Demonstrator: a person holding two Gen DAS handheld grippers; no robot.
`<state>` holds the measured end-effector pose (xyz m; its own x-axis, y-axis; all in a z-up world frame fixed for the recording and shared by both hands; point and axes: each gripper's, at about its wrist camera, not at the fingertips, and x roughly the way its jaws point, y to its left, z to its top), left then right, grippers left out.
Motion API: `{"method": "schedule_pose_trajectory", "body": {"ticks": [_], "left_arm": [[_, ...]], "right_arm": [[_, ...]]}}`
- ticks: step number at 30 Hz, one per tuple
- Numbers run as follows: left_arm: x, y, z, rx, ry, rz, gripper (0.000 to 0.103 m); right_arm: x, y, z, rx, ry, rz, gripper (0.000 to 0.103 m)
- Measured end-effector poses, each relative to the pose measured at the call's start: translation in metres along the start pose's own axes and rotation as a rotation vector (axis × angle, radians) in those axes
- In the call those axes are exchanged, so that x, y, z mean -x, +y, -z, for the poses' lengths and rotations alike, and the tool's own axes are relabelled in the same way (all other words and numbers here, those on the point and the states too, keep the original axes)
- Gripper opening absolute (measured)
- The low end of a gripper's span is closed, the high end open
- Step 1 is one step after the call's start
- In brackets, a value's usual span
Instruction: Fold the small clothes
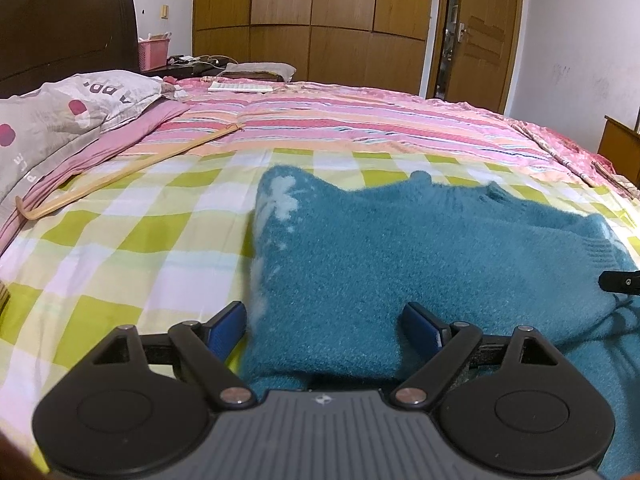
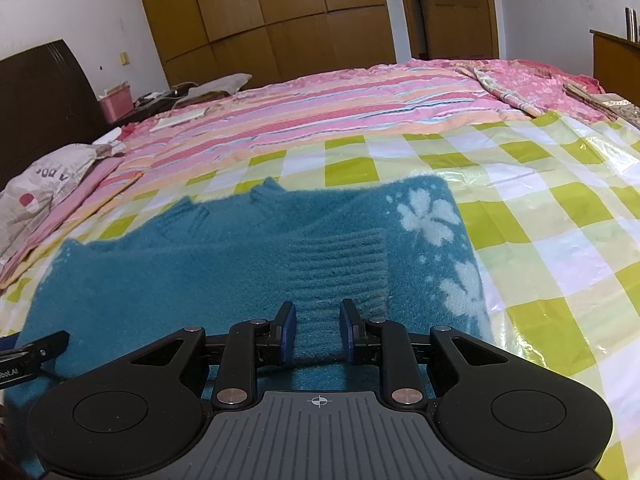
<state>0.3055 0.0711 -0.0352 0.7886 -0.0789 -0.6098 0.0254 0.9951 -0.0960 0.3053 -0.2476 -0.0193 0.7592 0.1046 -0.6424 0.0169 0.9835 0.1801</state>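
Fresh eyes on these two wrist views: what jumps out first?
The fuzzy teal knitted sweater with pale flower motifs dominates, spread on the green-and-white checked plastic sheet that covers the near part of the bed. The left gripper is wide open at the sweater's near edge, and the right gripper is narrower, straddling fabric by the ribbed band. Behind, a pink striped bedspread runs to the brown wooden wardrobe.

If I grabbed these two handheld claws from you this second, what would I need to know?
Left gripper: open wide around the teal sweater's near-left edge, nothing pinched yet.
Right gripper: partly open, fingers either side of the ribbed cuff; I cannot tell if it grips.
The sweater lies on the checked sheet, partly folded, with the sleeve across the body.
Left to do: probably close both grippers, fold the near edge over, and smooth it.
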Motion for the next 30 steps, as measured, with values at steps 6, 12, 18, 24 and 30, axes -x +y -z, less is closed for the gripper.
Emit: {"method": "schedule_pose_trajectory", "body": {"ticks": [6,12,18,24,30], "left_arm": [[-0.0003,-0.0002,-0.0004,-0.002,0.012,-0.004,0.093],[-0.0011,-0.0004,-0.0007,-0.005,0.022,-0.012,0.094],[-0.0015,-0.0001,-0.0011,-0.004,0.030,-0.015,0.095],[-0.0016,-0.0003,-0.0017,-0.002,0.043,-0.019,0.096],[-0.0024,0.0007,-0.0030,0.004,0.059,-0.020,0.096]], "right_arm": [[-0.0006,0.0034,0.0007,0.019,0.001,0.014,0.022],[-0.0006,0.0059,0.0012,0.031,0.002,0.021,0.022],[-0.0006,0.0063,0.0015,0.033,0.002,0.023,0.022],[-0.0009,0.0068,0.0016,0.040,0.005,0.028,0.022],[-0.0014,0.0082,0.0014,0.046,0.007,0.034,0.022]]}}
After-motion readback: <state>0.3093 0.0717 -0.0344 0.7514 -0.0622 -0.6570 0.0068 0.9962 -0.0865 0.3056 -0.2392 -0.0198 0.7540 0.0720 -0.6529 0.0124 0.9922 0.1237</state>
